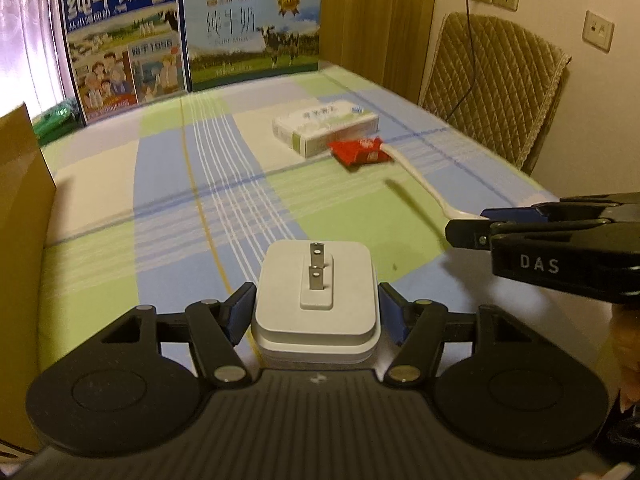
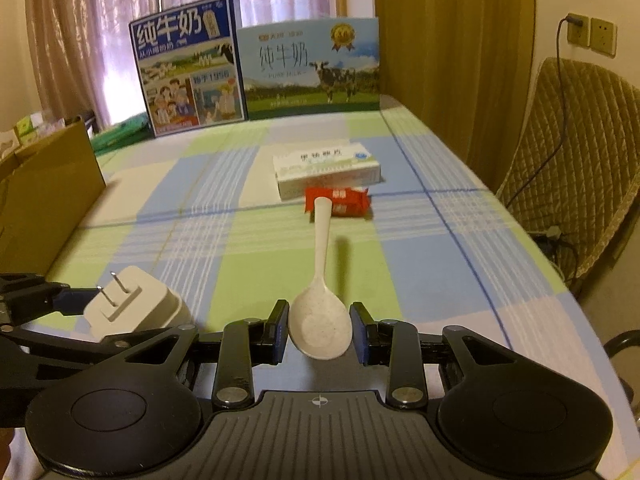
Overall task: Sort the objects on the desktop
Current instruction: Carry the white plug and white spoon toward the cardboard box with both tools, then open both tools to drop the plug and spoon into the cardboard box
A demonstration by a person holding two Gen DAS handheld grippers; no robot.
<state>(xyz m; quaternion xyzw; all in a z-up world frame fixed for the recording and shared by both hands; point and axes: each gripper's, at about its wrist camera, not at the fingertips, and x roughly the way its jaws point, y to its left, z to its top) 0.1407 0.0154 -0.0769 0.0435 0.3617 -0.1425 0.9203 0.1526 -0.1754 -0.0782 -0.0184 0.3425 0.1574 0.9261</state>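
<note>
Clamped in the left tongs [image 1: 316,312], white charger [image 1: 316,300], and in the right tongs [image 2: 319,330], white spoon [image 2: 320,312], both above the table [image 2: 420,248]; best carried level toward the cardboard box [image 2: 48,196].

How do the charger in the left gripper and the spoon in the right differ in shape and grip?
The charger is a squat rounded block with two metal prongs pointing forward; the spoon is long, its handle pointing forward.
The left gripper clamps the charger's flat sides; the right gripper clamps the spoon's bowl.
Both are white and held above the table.
</note>
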